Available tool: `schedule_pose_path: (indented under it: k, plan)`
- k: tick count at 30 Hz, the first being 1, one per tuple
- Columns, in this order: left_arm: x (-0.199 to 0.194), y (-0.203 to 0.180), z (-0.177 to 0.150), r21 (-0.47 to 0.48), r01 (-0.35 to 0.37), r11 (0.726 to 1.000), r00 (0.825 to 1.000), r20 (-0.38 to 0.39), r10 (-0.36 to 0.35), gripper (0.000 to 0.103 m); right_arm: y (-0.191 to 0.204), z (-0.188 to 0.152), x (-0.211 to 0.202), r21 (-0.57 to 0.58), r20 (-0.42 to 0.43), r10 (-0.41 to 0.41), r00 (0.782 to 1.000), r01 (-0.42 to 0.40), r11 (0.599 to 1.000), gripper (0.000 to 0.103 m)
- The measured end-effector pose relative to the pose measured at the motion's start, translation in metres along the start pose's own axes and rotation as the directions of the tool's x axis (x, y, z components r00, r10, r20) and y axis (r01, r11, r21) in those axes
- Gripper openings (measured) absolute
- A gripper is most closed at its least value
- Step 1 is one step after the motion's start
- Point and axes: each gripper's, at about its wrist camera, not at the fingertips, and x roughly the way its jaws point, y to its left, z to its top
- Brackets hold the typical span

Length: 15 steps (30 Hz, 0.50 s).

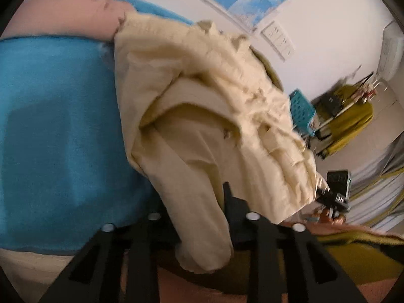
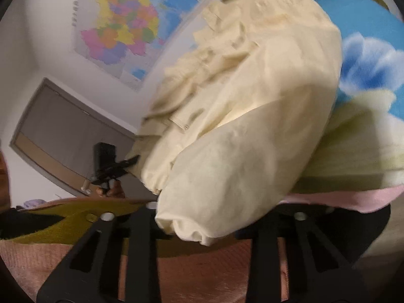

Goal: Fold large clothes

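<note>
Both tongs grip the cream jacket (image 1: 202, 126). Left gripper (image 1: 199, 217): jaws pinched on a cuffed sleeve end that hangs down between them. Right gripper (image 2: 202, 217): jaws closed on the other gathered cuff. Jacket bulk is bunched and lifted, draped over the near edge of the blue blanket (image 1: 55, 126), with its ruffled hem toward the white wall (image 1: 328, 25). Blanket lies bare beside the jacket. A blue crate (image 1: 303, 111) stands on the floor well apart.
</note>
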Motion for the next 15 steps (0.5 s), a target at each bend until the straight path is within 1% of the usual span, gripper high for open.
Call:
schedule_pose_path:
  k: [1,2,5,8,10,12,15]
  plan:
    - [-0.009,-0.007,0.004,0.009,0.008,1.000,0.999,0.036,-0.009,0.018,0.004,0.002,-0.003,-0.006,0.020,0.013,1.000,-0.013,1.000,0.020]
    - [-0.014,-0.012,0.006,0.021,0.010,1.000,0.998,0.059,-0.011,0.017,0.010,0.004,-0.007,-0.021,0.043,0.025,0.999,-0.025,0.999,0.019]
    - [-0.028,-0.024,0.016,0.042,0.003,0.999,0.995,0.098,-0.007,0.015,0.029,0.010,-0.014,-0.074,0.088,0.040,0.995,-0.033,0.997,0.017]
    - [-0.036,-0.026,0.025,0.022,0.025,0.999,0.994,0.109,-0.027,0.015,0.039,0.019,-0.020,-0.086,0.135,0.054,0.989,-0.043,0.995,0.017]
    - [-0.039,-0.024,0.031,0.001,0.054,0.999,0.992,0.113,-0.054,0.015,0.042,0.027,-0.025,-0.085,0.169,0.060,0.984,-0.046,0.995,0.016]
    - [-0.042,-0.023,0.035,-0.002,0.056,0.998,0.991,0.120,-0.056,0.015,0.040,0.033,-0.031,-0.072,0.193,0.080,0.978,-0.068,0.995,0.016]
    - [-0.043,-0.025,0.042,-0.013,0.060,0.998,0.992,0.109,-0.058,0.015,0.047,0.046,-0.029,-0.069,0.223,0.082,0.971,-0.068,0.995,0.016]
